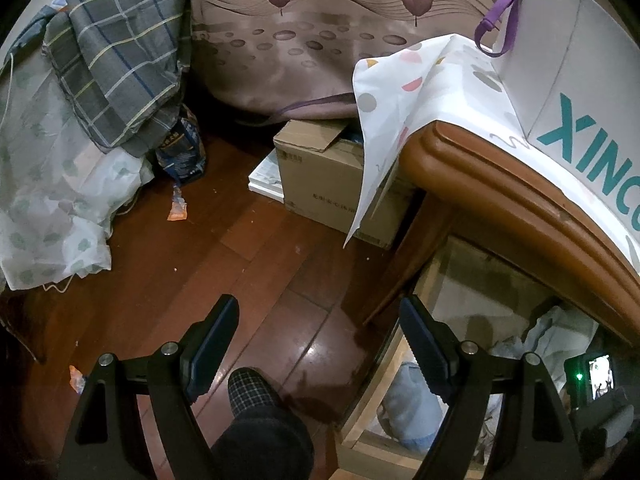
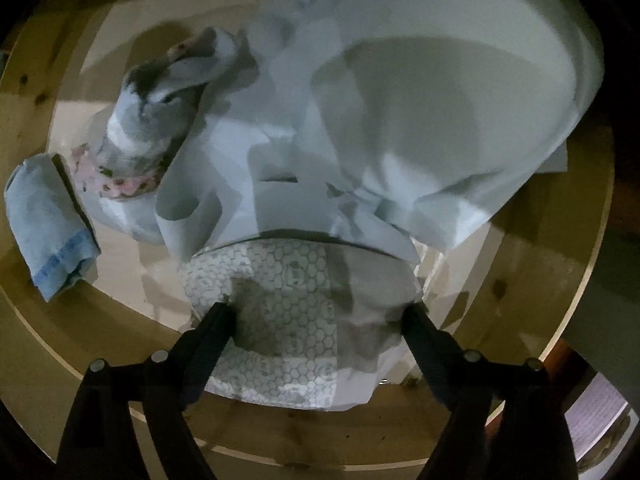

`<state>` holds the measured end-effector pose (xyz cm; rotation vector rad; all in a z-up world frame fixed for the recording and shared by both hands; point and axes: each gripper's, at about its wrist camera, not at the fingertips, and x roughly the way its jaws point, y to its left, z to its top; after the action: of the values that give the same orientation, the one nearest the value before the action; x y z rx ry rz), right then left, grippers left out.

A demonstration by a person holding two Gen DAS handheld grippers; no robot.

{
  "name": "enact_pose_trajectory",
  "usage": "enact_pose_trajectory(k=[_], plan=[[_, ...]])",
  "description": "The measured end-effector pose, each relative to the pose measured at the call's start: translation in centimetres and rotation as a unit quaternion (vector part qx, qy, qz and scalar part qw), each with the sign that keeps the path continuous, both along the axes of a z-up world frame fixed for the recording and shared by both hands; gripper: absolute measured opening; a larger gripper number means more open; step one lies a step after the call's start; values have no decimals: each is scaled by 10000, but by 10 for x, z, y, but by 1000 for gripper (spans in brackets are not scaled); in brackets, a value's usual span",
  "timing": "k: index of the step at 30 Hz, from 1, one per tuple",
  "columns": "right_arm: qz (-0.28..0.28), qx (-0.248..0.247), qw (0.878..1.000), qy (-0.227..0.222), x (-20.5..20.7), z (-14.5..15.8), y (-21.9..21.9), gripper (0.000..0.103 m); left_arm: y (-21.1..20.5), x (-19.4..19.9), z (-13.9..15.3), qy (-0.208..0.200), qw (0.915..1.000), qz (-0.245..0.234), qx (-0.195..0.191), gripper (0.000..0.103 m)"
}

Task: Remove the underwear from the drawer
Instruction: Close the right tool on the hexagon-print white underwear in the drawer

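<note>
In the right wrist view I look down into the open wooden drawer [image 2: 560, 280]. A folded white piece of underwear with a grey honeycomb print [image 2: 288, 320] lies at the front. My right gripper [image 2: 318, 312] is open, its fingers standing at either side of this piece, touching its edges. Behind it lie crumpled pale blue-white garments [image 2: 400, 120], a grey-and-white piece with pink floral trim [image 2: 152, 120] and a folded light blue piece [image 2: 52, 224]. My left gripper [image 1: 320, 344] is open and empty, over the floor beside the drawer [image 1: 400, 400].
The wooden cabinet top [image 1: 500, 184] carries a patterned cloth [image 1: 400, 88] and a white bag [image 1: 580, 80]. A cardboard box [image 1: 332, 176] stands on the wooden floor [image 1: 240, 260]. Bedding [image 1: 80, 120] hangs at the left. A slippered foot [image 1: 256, 396] is below the left gripper.
</note>
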<state>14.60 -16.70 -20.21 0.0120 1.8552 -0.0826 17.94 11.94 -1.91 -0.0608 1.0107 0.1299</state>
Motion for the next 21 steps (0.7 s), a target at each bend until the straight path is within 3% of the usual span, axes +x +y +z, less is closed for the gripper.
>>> enact_pose_trajectory(k=[8, 18, 21], plan=[[-347, 36, 9991, 254, 7, -19, -19, 90, -4, -1, -2, 25, 10000, -72, 18, 80], [29, -46, 9992, 390, 10, -28, 0, 89, -4, 2, -5, 81, 9999, -99, 14, 80], [-11, 36, 9994, 343, 9, -21, 2, 79, -4, 2, -4, 89, 9999, -117, -21, 80]])
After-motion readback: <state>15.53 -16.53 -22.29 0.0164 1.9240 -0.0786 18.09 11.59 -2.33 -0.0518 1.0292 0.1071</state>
